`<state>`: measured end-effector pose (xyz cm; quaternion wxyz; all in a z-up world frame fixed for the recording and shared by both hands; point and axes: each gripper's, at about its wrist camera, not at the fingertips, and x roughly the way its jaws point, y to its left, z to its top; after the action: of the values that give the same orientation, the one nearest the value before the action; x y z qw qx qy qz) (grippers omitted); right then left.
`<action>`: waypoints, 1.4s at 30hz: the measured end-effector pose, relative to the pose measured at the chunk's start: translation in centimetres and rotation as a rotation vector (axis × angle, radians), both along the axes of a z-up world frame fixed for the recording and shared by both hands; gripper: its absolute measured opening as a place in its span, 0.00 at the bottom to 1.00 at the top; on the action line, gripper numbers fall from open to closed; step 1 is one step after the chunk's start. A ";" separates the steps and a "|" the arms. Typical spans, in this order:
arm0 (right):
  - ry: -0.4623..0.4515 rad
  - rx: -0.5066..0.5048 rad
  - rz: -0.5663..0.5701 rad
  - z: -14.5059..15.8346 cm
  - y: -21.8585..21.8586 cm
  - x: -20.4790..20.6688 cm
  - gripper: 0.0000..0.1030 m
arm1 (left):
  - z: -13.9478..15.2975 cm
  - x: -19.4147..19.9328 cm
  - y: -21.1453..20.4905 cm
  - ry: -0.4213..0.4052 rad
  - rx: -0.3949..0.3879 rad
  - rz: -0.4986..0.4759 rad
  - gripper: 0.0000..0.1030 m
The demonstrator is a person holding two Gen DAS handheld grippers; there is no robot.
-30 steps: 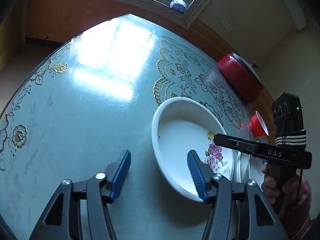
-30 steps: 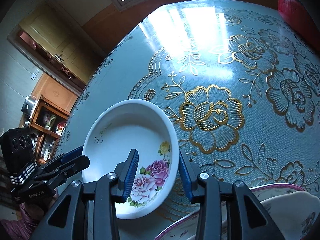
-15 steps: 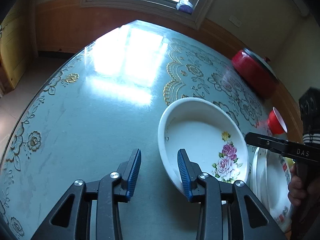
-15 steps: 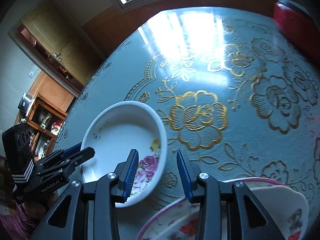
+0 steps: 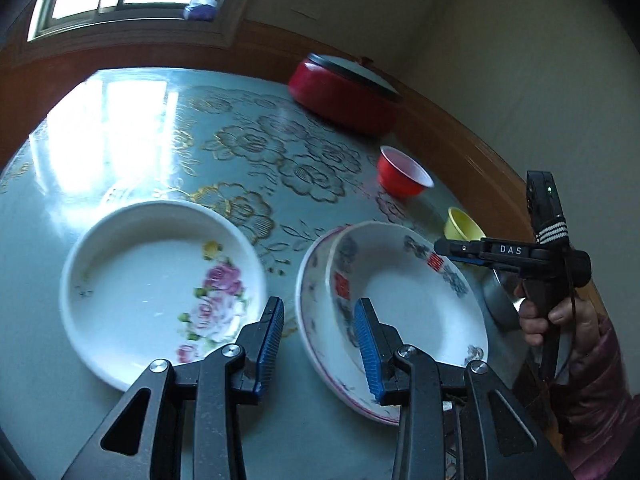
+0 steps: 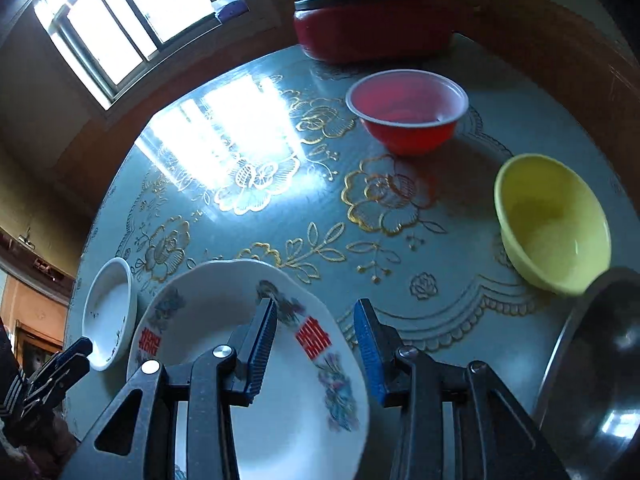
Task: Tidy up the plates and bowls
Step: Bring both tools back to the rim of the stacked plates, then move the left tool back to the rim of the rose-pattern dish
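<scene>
A white rose-patterned deep plate [image 5: 160,300] lies on the table to the left of my left gripper [image 5: 320,340]. To its right, a white dish with red characters [image 5: 412,308] rests inside a pink-rimmed plate [image 5: 308,320]. The left jaws stand open, and between them I see that plate's left rim, with neither pad pressing on it. My right gripper [image 6: 316,344] hovers open over the far edge of the character dish [image 6: 240,340], holding nothing. From the left wrist view it [image 5: 444,249] shows side-on, held by a hand. The rose plate [image 6: 108,312] and the left gripper [image 6: 82,354] appear at the lower left.
A red bowl [image 6: 408,112], a yellow bowl [image 6: 552,228] and a metal bowl [image 6: 600,360] stand to the right on the flowered table [image 6: 280,184]. A lidded red pot [image 6: 368,28] sits at the back edge by the wooden wall. A window is at the far left.
Both grippers swung to the right, off the rose plate and over to the stacked character dish. The left jaws narrowed. The red, yellow and metal bowls came into view.
</scene>
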<state>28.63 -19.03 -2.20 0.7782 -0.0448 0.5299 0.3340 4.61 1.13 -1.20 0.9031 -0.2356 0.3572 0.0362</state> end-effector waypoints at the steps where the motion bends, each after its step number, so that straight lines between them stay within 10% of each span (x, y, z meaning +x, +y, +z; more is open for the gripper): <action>1: 0.005 0.004 0.000 0.0 -0.5 -0.3 0.39 | -0.2 0.5 -0.7 0.013 0.001 -0.023 0.36; 15: -0.048 -0.025 0.064 -1.2 -0.6 -3.1 0.28 | -1.7 1.5 -1.5 0.058 -0.069 -0.062 0.39; 28: -0.122 -0.103 0.171 -1.7 0.7 -3.7 0.29 | -1.3 1.2 -2.4 0.077 0.027 -0.023 0.38; 42: -0.035 0.110 0.353 1.9 9.2 -5.3 0.30 | 0.0 -4.9 4.3 0.012 -0.007 0.282 0.43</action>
<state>23.31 -9.84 -0.34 0.7179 -0.1006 0.4810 0.4931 -0.32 5.44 -1.21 0.8861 -0.2863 0.3259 0.1630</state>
